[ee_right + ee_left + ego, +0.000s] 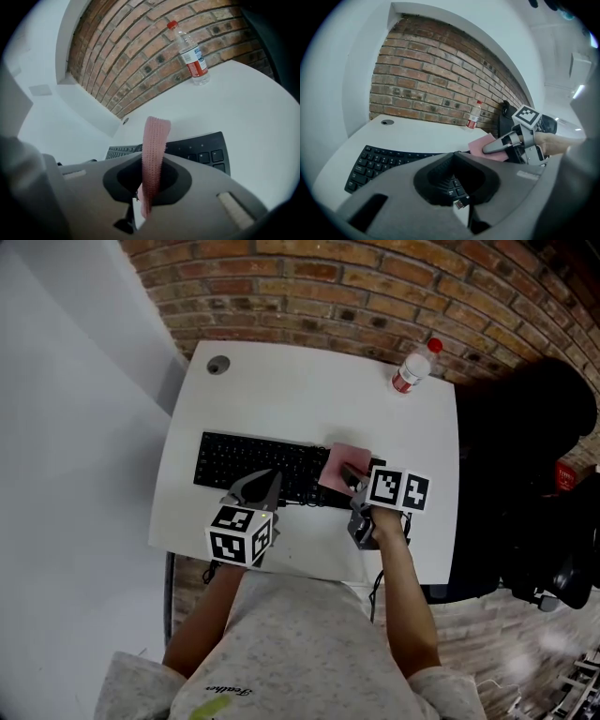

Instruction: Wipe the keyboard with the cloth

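A black keyboard lies across the middle of a white table. A pink cloth rests on the keyboard's right end, and my right gripper is shut on it. In the right gripper view the cloth stands edge-on between the jaws, above the keyboard. My left gripper is shut with nothing in it, its tips over the keyboard's front edge near the middle. The left gripper view shows the keyboard, the cloth and the right gripper at the right.
A clear water bottle with a red cap and label stands at the table's back right, near the brick wall. A round cable hole sits at the back left. A black chair stands to the right of the table.
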The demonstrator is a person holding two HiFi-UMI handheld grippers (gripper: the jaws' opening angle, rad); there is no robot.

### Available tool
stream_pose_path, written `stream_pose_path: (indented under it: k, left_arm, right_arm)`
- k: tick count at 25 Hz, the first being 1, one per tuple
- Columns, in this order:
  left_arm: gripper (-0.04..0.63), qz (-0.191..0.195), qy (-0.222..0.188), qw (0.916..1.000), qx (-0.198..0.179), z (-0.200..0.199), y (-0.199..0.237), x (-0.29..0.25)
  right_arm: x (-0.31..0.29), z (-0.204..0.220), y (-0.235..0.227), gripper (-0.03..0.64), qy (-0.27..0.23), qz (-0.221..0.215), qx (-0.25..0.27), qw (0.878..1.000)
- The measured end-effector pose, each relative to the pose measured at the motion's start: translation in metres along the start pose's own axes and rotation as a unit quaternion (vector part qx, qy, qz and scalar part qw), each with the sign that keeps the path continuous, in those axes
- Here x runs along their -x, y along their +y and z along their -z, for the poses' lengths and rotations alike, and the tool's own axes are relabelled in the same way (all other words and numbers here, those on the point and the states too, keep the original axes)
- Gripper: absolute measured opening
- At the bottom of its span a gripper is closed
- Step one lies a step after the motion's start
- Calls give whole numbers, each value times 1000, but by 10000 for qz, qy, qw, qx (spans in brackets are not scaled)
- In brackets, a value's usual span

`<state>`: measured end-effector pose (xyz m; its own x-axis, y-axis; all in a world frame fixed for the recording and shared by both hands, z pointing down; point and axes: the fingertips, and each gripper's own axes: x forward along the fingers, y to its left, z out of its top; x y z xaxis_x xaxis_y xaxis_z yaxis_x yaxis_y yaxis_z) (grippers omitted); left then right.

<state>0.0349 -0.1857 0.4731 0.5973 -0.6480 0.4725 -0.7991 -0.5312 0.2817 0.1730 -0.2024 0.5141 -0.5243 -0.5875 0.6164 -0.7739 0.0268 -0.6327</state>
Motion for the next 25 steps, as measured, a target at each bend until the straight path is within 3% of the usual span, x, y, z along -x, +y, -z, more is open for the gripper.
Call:
stream_pose_path:
  k: [4, 25]
  left_arm:
    - [-6, -29, 2, 10000, -19, 3, -9, -6]
    - [-6, -194, 57, 9998, -64, 8, -17, -10]
  right_arm:
    - [13, -5, -19, 21, -184, -62, -125, 9997]
    - [66, -9, -105, 21, -455, 531, -304, 9971]
